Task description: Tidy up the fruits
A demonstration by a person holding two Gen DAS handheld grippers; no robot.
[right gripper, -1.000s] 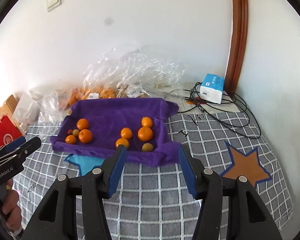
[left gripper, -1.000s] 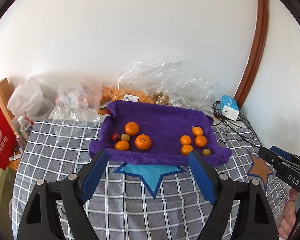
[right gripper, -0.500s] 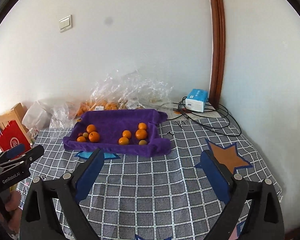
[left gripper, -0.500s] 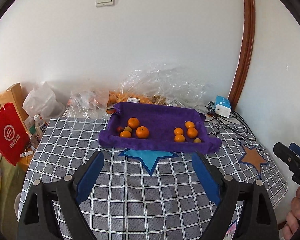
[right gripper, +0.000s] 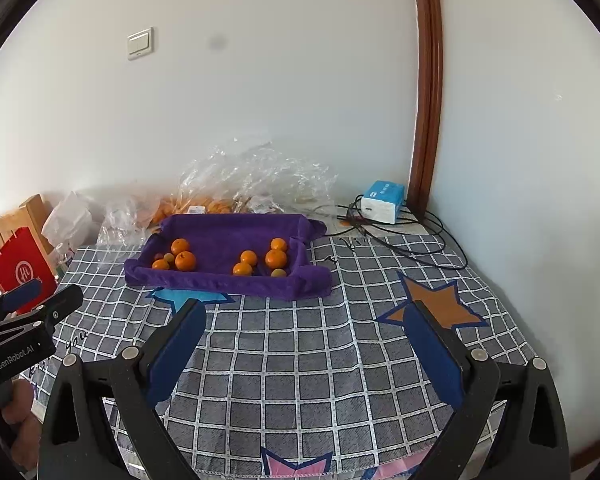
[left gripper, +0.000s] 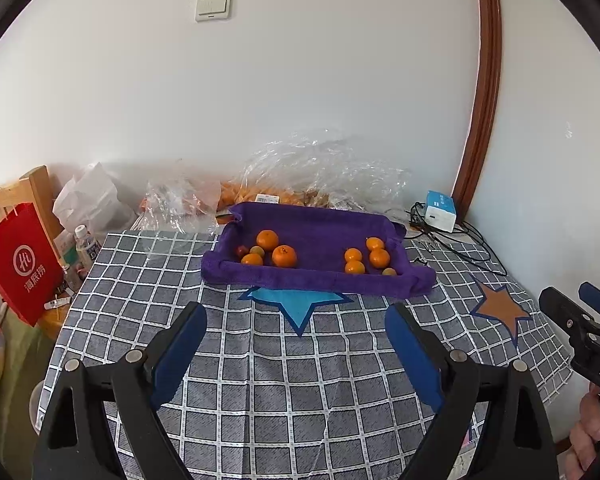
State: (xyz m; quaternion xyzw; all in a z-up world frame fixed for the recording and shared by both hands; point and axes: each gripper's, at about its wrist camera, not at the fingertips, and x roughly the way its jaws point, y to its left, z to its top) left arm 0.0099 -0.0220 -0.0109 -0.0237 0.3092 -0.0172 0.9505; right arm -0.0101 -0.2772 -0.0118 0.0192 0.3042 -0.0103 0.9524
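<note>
A purple cloth tray lies at the back of the checked tablecloth. It holds two groups of fruit: oranges and small fruits at its left, and several oranges with one small fruit at its right. My left gripper is open and empty, well in front of the tray. My right gripper is open and empty, also well short of it. Each gripper shows at the edge of the other's view.
Clear plastic bags with more fruit lie behind the tray by the wall. A white-blue box with black cables sits at the back right. A red paper bag and a bottle stand left of the table.
Both grippers have pulled back and up from the tray, so it looks smaller and farther. The right gripper's jaws have opened wider. The fruit has not moved.
</note>
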